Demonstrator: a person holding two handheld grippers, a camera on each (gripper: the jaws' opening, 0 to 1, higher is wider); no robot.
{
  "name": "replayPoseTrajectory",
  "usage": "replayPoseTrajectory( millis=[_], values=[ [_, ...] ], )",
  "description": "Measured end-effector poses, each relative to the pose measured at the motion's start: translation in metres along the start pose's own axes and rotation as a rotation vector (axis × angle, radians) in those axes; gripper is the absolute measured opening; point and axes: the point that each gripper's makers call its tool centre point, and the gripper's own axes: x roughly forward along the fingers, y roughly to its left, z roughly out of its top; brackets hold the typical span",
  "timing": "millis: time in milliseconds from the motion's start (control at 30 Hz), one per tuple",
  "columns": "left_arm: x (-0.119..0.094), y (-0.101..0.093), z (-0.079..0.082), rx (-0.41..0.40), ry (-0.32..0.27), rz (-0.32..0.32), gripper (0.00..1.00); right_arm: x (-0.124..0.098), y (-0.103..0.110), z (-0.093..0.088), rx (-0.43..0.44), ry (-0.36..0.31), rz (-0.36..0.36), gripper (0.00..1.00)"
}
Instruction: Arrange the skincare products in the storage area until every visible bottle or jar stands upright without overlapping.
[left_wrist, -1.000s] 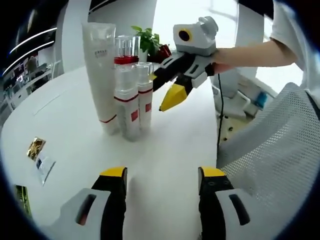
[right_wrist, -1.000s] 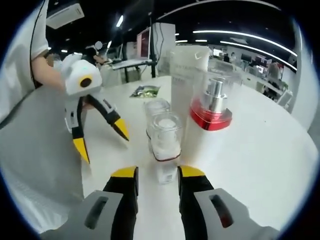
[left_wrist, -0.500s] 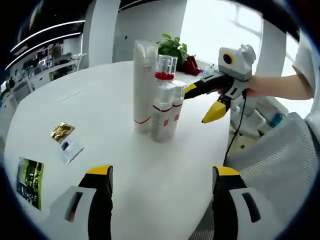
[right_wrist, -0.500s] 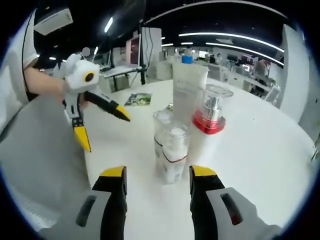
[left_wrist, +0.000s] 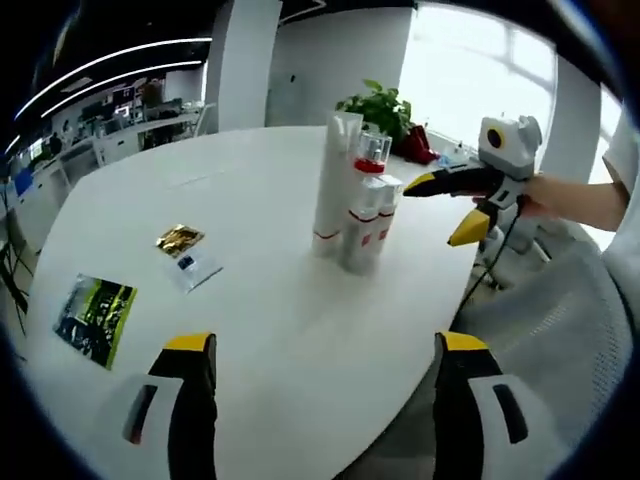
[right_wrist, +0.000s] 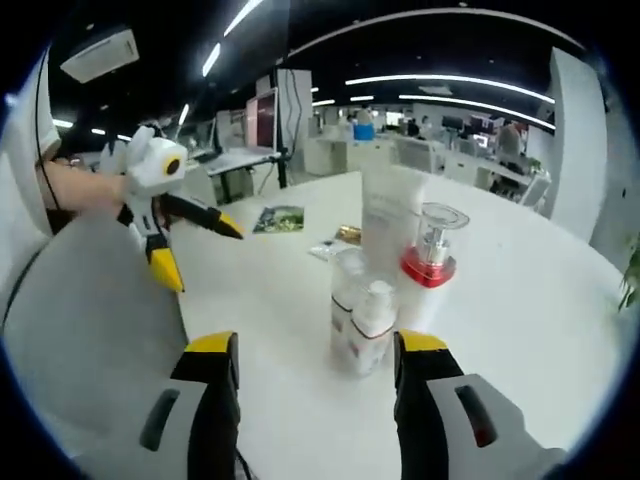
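Both grippers have drawn back from the skincare bottles, the left gripper and right gripper wide open and empty, leaving the cluster upright mid-worktop, so the arranging looks finished.

Bright window glare, ceiling strip lights, sharp centres, fisheye-bent edges.

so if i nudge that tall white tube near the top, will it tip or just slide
The tall white tube looks likely to tip: it stands high on a narrow end. It may knock the small bottles crowded beside it. It probably gives slightly if squeezed, though its fill isn't visible.
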Motion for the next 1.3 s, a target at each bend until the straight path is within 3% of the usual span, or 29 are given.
replayPoseTrajectory(
  millis=[333, 667, 800, 1100, 1300],
  values=[
    [-0.037, 0.001, 0.001, -0.03, -0.021, 0.064, 0.91, -0.015, 0.018, 0.014, 0.03, -0.051, -0.021, 0.7],
    [-0.075, 0.031, 0.003, -0.108, -0.084, 0.127, 0.99, -0.033, 0.028, 0.014, 0.07, -0.053, -0.054, 0.79],
    [-0.086, 0.038, 0.007, -0.117, -0.092, 0.132, 0.99, -0.04, 0.025, 0.015, 0.095, -0.057, -0.099, 0.82],
    [-0.109, 0.059, -0.001, -0.137, -0.088, 0.147, 0.99, -0.046, 0.019, 0.013, 0.14, -0.046, -0.174, 0.88],
    [-0.122, 0.074, -0.015, -0.149, -0.075, 0.162, 0.99, -0.05, 0.017, 0.007, 0.161, -0.035, -0.203, 0.92]
  ],
)
